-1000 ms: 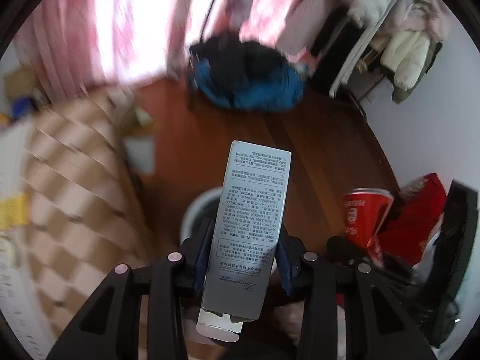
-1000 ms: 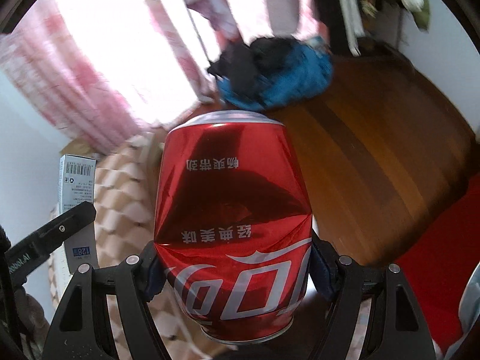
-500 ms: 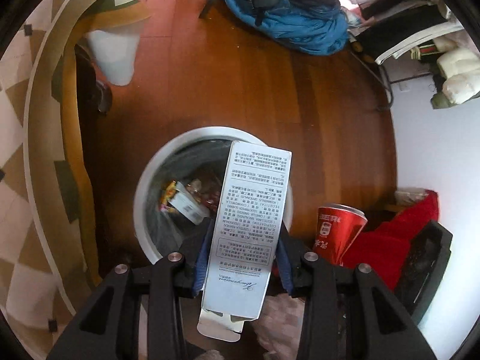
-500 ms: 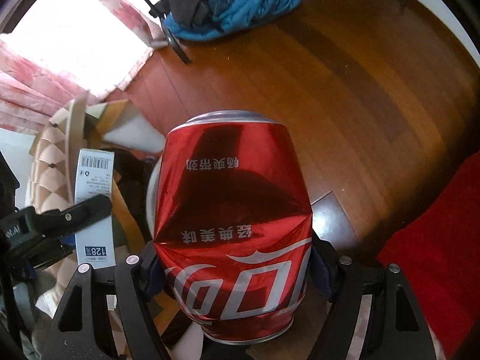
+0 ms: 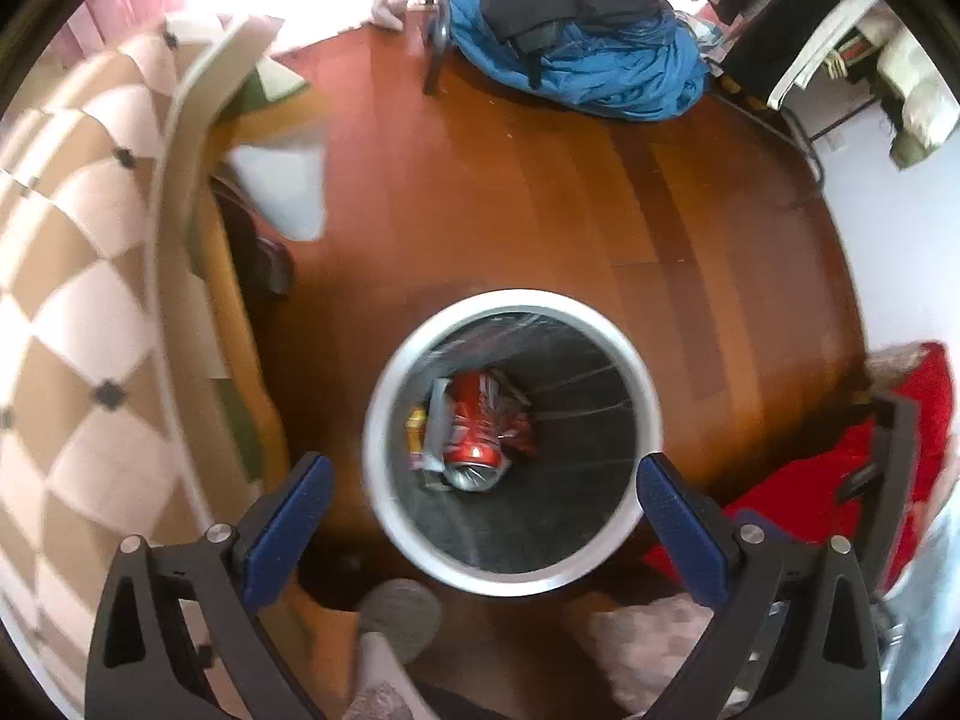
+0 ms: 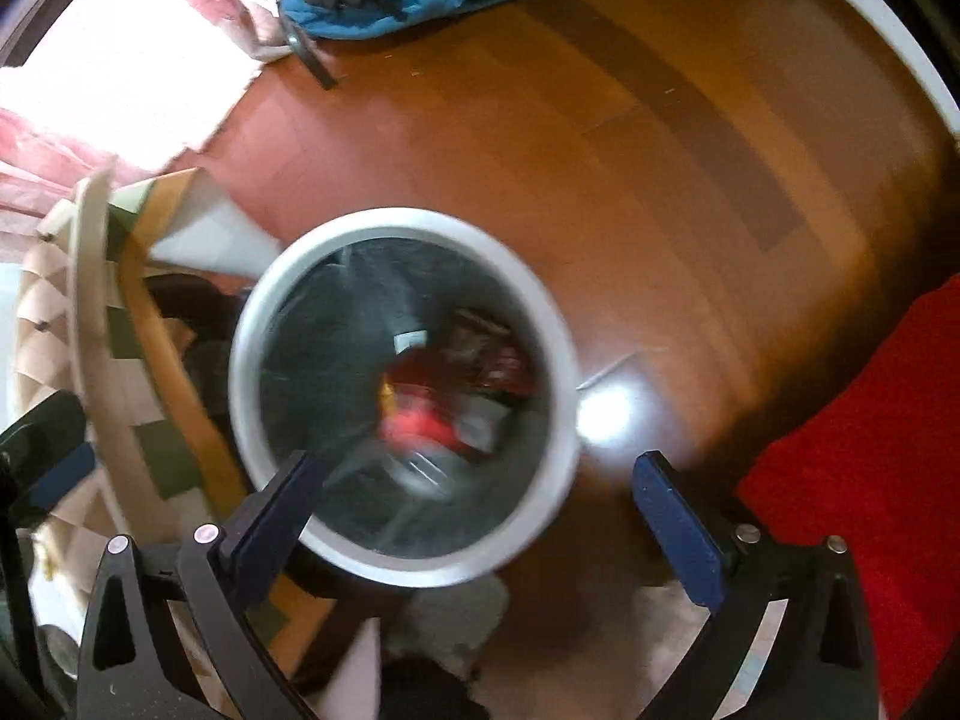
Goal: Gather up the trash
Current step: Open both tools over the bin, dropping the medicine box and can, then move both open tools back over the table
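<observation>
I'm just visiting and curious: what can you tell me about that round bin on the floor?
The trash bin is round with a thick white rim and a dark liner. It stands upright and open on the wooden floor. A dented red can lies on its side inside, beside a grey carton. Both open grippers hover above it.

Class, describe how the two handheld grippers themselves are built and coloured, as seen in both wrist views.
Both look alike. The left gripper has two black, angular finger frames with triangular cut-outs and silver round fasteners, each ending in a flat dark-blue pad. The right gripper shows the same black frames, silver fasteners and blue pads. No cables, sleeves or markings show.
</observation>
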